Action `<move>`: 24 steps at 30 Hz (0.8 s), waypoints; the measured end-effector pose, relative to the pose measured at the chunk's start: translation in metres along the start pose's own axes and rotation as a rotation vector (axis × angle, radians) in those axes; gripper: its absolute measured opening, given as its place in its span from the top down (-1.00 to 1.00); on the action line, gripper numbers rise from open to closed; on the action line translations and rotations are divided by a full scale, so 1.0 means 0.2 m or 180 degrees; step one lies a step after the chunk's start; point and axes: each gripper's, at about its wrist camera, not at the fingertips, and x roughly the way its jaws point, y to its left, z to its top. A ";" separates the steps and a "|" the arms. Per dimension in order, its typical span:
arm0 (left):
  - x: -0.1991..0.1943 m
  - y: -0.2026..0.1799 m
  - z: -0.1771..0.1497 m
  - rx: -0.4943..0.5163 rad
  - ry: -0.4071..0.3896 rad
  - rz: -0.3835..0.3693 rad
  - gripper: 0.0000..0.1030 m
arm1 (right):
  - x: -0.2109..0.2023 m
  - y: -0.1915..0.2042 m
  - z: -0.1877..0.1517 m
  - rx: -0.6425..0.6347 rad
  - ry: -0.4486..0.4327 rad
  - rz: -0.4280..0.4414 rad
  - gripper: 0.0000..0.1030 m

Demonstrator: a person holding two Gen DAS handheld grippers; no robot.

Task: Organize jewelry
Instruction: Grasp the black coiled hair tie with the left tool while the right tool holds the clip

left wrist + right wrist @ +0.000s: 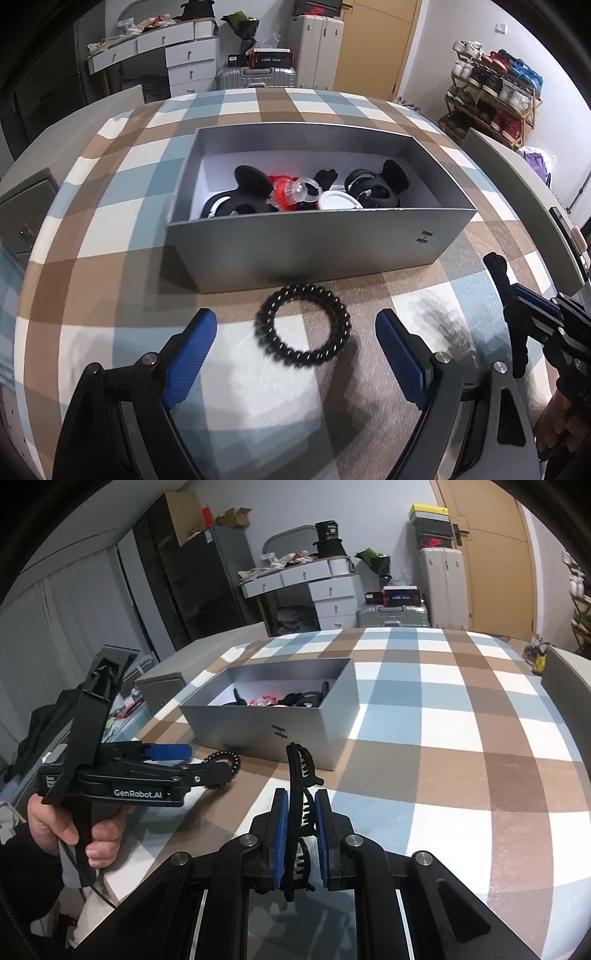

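Note:
A black beaded bracelet [303, 325] lies on the checked tablecloth just in front of the grey box [303, 243]. My left gripper [295, 328] is open, its blue pads on either side of the bracelet, not touching it. The box holds several black hair accessories, a red item and a white disc. My right gripper [300, 805] is shut on a black hair claw clip [301, 775], held upright above the table, right of the box front. In the right wrist view the left gripper [207, 758] reaches in from the left over the bracelet [227, 760].
The grey box [273, 734] sits mid-table on the plaid cloth [443, 720]. A grey chair back [524, 206] stands at the right table edge. Another grey box [162, 686] sits by the table's left edge. Drawers, suitcases and a shoe rack [491, 92] stand beyond.

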 end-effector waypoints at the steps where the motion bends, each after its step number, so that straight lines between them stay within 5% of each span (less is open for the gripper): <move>1: 0.00 0.00 0.00 -0.0001 0.0003 -0.0003 -0.65 | 0.00 -0.01 0.00 0.0007 -0.0004 0.0001 0.74; 6: 0.02 -0.03 0.02 0.0101 0.0018 0.0104 -0.62 | 0.00 -0.02 0.00 0.0037 -0.0003 0.0040 0.74; 12: 0.04 -0.07 0.02 0.0186 0.0109 0.0006 -0.07 | 0.01 -0.01 0.02 -0.0006 -0.0016 0.0060 0.74; 24: 0.03 -0.08 0.01 0.0212 0.0099 0.0008 0.27 | 0.02 -0.01 0.02 0.0012 0.0000 0.0063 0.74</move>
